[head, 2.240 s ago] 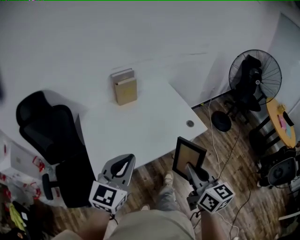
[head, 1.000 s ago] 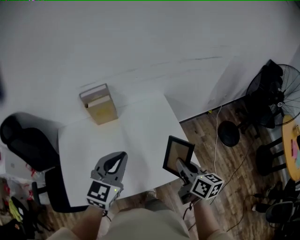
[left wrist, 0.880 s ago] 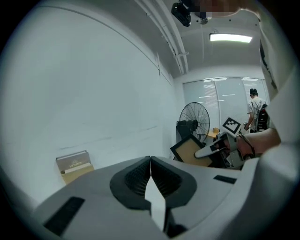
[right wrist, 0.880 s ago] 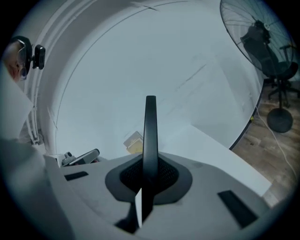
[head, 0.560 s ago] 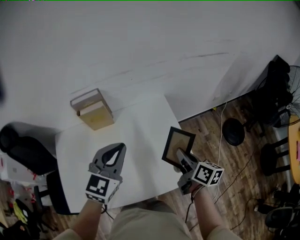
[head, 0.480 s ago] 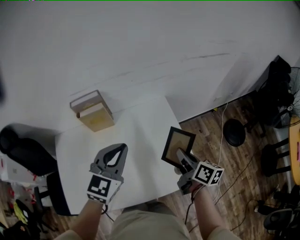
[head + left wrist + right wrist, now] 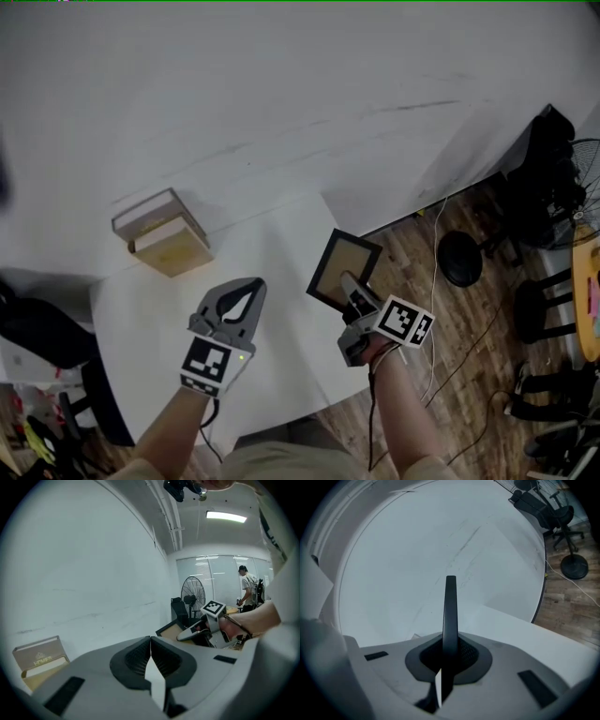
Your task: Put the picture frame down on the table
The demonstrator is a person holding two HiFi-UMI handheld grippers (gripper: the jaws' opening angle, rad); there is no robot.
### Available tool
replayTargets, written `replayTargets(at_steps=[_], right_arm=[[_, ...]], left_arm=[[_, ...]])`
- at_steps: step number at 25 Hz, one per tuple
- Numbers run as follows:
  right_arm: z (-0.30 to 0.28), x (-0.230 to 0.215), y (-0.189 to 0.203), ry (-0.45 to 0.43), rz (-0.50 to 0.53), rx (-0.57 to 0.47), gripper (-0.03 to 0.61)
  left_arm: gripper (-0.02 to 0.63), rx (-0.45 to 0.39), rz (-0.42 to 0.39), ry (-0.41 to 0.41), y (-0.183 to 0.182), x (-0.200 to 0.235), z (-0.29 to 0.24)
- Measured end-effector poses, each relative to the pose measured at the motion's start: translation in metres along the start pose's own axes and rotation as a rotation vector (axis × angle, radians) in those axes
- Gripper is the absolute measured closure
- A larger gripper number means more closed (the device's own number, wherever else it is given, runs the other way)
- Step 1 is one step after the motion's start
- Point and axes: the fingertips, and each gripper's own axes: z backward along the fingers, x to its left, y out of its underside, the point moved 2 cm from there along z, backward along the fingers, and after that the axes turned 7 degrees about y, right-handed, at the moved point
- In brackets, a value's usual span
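Observation:
A black picture frame (image 7: 341, 268) with a tan panel hangs tilted over the right edge of the white table (image 7: 281, 244), held by its lower edge. My right gripper (image 7: 352, 287) is shut on it. In the right gripper view the picture frame (image 7: 450, 611) stands edge-on, a thin dark bar rising from between the closed jaws. My left gripper (image 7: 241, 302) hovers over the table's middle, shut with nothing in it. The left gripper view shows the left gripper (image 7: 150, 657) with its pads pressed together, and the picture frame (image 7: 169, 629) and the other gripper to its right.
A tan box (image 7: 161, 239) stands at the table's far left, against the white wall. A black office chair (image 7: 37, 328) sits left of the table. On the wood floor to the right are a standing fan (image 7: 562, 183), cables and a yellow round table (image 7: 586, 300).
The head view has shifted, so the table sits more to the left. My right gripper has carried the picture frame up and left, over the table's right edge. The left gripper moved slightly right.

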Motion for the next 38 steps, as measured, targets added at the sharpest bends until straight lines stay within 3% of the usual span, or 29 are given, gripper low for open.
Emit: replayTargets(at_steps=[7, 12, 21, 27, 29, 34, 38], right_arm=[[-0.052, -0.031, 0.0, 0.022, -0.073, 0.064, 0.548], [-0.092, -0.055, 0.007, 0.06, -0.078, 0.114, 0.548], [-0.136, -0.103, 0.037, 0.137, -0.063, 0.215, 0.546], [-0.149, -0.113, 0.04, 0.208, 0.115, 0.243, 0.485], [-0.151, -0.114, 0.038, 0.258, 0.211, 0.25, 0.465], [-0.151, -0.119, 0.028, 0.393, 0.479, 0.291, 0.342], [-0.154, -0.125, 0.029, 0.434, 0.524, 0.313, 0.295]], left_arm=[[0.591, -0.014, 0.018, 0.016, 0.018, 0.023, -0.04], [0.591, 0.025, 0.006, -0.01, 0.045, 0.049, -0.067], [0.591, 0.085, 0.096, 0.019, 0.098, 0.061, -0.101], [0.591, 0.135, 0.114, 0.041, 0.122, 0.059, -0.116], [0.591, 0.15, 0.124, 0.05, 0.129, 0.057, -0.12], [0.591, 0.166, 0.148, 0.076, 0.136, 0.053, -0.124], [0.591, 0.175, 0.165, 0.099, 0.141, 0.054, -0.122]])
